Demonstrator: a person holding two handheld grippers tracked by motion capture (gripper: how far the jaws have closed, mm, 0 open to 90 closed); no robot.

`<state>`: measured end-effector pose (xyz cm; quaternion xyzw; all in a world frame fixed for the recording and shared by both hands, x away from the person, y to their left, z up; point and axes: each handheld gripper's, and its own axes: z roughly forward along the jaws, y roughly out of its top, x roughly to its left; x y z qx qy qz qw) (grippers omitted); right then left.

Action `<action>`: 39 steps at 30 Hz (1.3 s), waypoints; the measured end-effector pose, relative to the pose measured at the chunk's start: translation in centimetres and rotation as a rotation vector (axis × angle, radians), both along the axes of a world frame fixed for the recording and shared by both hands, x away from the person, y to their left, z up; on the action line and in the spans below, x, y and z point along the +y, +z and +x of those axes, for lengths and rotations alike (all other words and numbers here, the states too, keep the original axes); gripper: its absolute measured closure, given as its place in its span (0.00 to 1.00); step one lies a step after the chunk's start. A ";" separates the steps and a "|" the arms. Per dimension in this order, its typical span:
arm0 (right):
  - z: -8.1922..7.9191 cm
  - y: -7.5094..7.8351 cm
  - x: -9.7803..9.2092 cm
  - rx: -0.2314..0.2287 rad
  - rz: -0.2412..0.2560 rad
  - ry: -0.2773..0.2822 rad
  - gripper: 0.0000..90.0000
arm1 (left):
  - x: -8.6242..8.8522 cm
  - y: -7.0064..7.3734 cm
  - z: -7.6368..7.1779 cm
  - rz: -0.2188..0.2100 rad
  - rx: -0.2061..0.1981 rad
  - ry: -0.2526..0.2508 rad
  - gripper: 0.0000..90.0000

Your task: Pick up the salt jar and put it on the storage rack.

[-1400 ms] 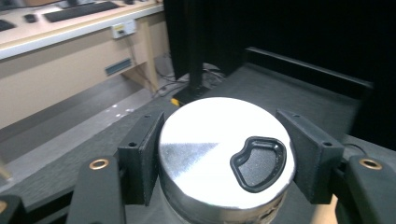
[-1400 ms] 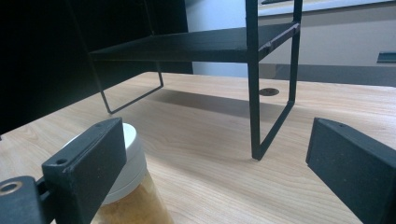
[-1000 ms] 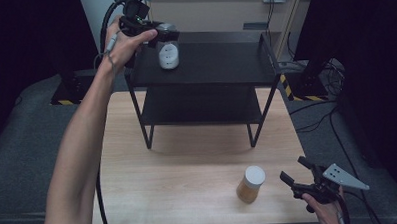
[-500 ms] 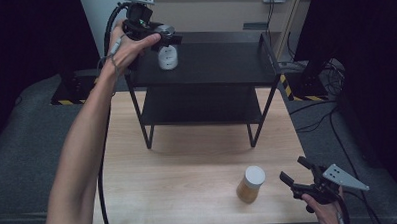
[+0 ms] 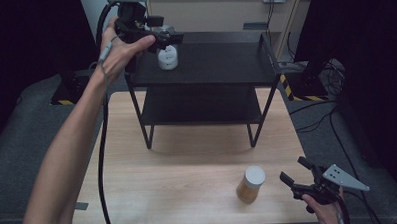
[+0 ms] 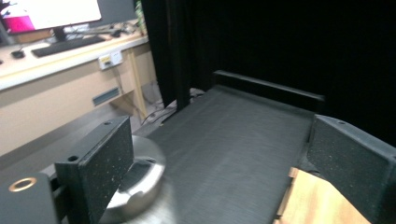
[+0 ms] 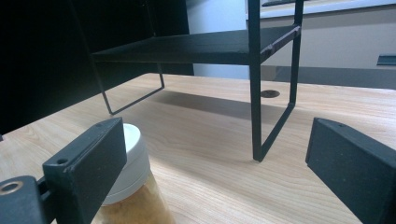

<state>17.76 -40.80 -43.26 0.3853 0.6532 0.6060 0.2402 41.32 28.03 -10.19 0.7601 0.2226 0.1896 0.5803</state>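
I have the left gripper (image 5: 166,37) up at the top shelf of the black rack (image 5: 220,66), jaws spread wide and gripping nothing, just beside the white jar (image 5: 167,58) that stands on that shelf; in the left gripper view its silver lid (image 6: 135,179) sits past the left jaw, not between the two; the right gripper (image 5: 301,184) hangs low at the desk (image 5: 188,172) edge, jaws wide apart and empty, near the amber jar with the white cap (image 5: 251,184); my worry is the left jaw clipping the white jar and tipping it, since it sits close to the shelf's end; the amber jar could likewise be nudged over
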 end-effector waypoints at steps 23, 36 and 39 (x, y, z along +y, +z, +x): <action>-0.4 0.2 0.4 -0.001 -0.022 -0.020 0.06 | 4.4 -10.0 -10.4 -0.010 -0.062 -0.063 0.03; -0.5 0.2 0.4 0.000 -0.034 -0.023 0.06 | 5.4 -16.3 -12.5 -0.006 -0.056 -0.006 0.02; -0.6 0.1 0.4 0.001 -0.033 -0.026 0.06 | 5.8 -17.6 -13.3 -0.017 -0.065 0.017 0.02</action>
